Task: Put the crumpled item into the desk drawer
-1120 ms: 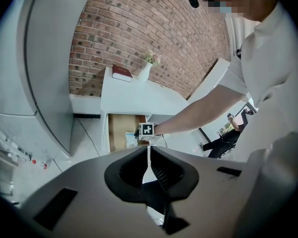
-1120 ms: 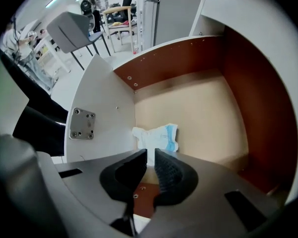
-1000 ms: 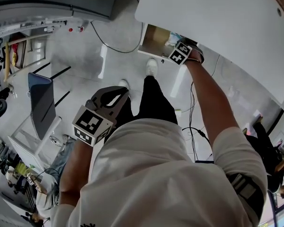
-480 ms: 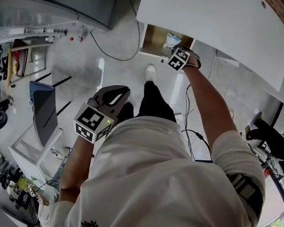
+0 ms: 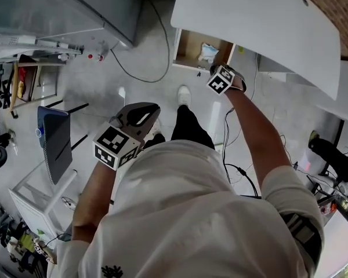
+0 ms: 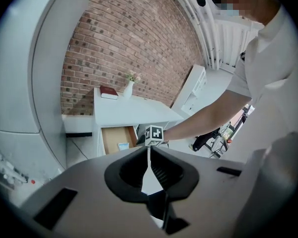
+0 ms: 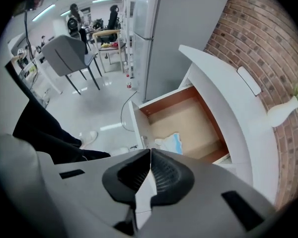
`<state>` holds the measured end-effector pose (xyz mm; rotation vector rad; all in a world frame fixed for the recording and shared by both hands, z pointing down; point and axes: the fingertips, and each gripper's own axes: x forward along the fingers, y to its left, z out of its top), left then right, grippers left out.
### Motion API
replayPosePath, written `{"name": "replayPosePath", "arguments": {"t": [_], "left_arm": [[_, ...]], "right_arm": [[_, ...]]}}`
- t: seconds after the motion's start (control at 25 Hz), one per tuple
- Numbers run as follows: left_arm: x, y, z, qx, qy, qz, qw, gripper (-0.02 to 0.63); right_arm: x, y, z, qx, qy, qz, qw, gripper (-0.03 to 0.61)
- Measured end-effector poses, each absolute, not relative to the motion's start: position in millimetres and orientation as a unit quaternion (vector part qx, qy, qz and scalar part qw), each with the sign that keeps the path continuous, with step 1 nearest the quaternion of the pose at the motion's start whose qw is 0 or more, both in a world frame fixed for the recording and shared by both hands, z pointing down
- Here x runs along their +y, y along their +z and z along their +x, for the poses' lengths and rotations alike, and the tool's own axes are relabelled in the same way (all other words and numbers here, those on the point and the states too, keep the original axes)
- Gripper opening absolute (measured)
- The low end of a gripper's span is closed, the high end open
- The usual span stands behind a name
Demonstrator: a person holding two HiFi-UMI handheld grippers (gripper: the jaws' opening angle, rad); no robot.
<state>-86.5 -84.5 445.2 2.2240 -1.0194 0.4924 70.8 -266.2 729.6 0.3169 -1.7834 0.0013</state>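
Head view: one drawer (image 5: 188,46) open at 12 o'clock from the torso, under one white desk (image 5: 261,22) whose top overhangs its rear. One crumpled item (image 5: 207,52), white and blue, lies on the drawer floor, right of centre, touching neither gripper. Right gripper (image 5: 216,69) sits just outside the drawer's front edge, at 5 o'clock from the item; right gripper view shows its fingers pressed together on nothing. Left gripper (image 5: 144,112) hangs at 9 o'clock beside the torso, well apart from the desk, fingers also pressed together, empty. Around: one dark cable (image 5: 140,59) runs on the floor at 8 o'clock from the drawer, one chair (image 5: 53,141) at 9 o'clock, one grey cabinet (image 5: 75,4) at 10 o'clock. Left gripper view: one book (image 6: 109,92) and one vase (image 6: 128,89) on the desk top, against a brick wall (image 6: 134,48).
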Motion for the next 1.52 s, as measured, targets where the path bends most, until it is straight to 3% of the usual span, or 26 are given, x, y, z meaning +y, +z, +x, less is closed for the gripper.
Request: {"name": "replayPosePath", "arguments": {"t": [0.88,1.52], "left_arm": [[68.1,414.2,-138.9,-0.400,0.153,0.862,0.273,0.034],[130.5,414.6,-143.1,-0.380,0.161,0.870,0.269,0.034]], "right_arm": [[-3.9,574.6,21.8,-0.837,0.063,0.150,0.523,0.029],[108.6,508.3,-22.6,-0.879,0.150,0.134,0.433,0.029]]}}
